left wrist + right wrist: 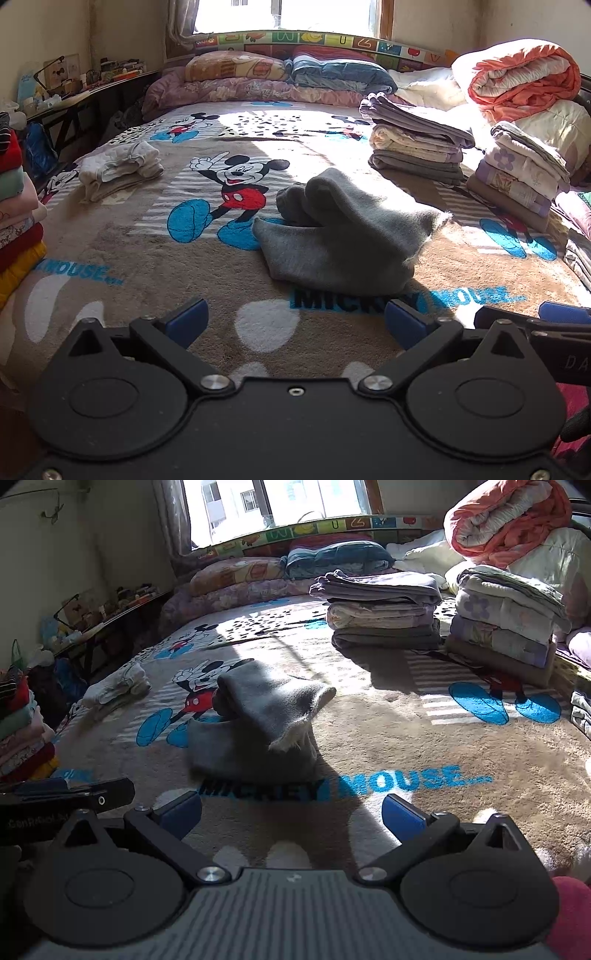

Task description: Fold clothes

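Grey garment (343, 236), loosely folded, lay mid-bed on the cartoon blanket (147, 258), likely awaiting stacking. Left gripper (295, 325) and right gripper (291, 812) hovered near it, jaws apart, empty.

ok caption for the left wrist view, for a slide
Open left gripper hovers before a folded grey garment on the Mickey Mouse blanket.
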A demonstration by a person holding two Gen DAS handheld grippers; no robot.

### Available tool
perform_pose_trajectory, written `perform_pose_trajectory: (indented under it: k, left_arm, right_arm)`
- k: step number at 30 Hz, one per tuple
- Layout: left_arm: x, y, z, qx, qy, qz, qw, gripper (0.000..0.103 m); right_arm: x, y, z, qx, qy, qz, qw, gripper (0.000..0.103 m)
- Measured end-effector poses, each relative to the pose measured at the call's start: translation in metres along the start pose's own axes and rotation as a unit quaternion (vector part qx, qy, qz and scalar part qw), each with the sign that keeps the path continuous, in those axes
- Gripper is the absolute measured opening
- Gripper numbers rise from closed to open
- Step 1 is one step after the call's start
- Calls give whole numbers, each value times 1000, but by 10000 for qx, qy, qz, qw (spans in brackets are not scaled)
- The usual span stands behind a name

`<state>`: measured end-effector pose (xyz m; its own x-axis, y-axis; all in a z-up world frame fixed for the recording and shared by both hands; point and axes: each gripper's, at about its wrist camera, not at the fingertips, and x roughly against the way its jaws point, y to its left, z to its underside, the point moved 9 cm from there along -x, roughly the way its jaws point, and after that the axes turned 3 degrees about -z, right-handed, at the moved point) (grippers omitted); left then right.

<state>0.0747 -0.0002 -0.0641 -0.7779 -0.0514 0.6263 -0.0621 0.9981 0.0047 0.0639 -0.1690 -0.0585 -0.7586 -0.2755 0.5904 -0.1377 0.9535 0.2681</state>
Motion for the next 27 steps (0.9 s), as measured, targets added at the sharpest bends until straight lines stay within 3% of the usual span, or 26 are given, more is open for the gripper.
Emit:
perform_pose_trajectory:
  k: [27]
  left_arm:
    - [-8, -2, 3, 15, 56, 62, 10000, 103]
  right_arm:
    - [-8, -1, 4, -27, 59, -62, 10000, 103]
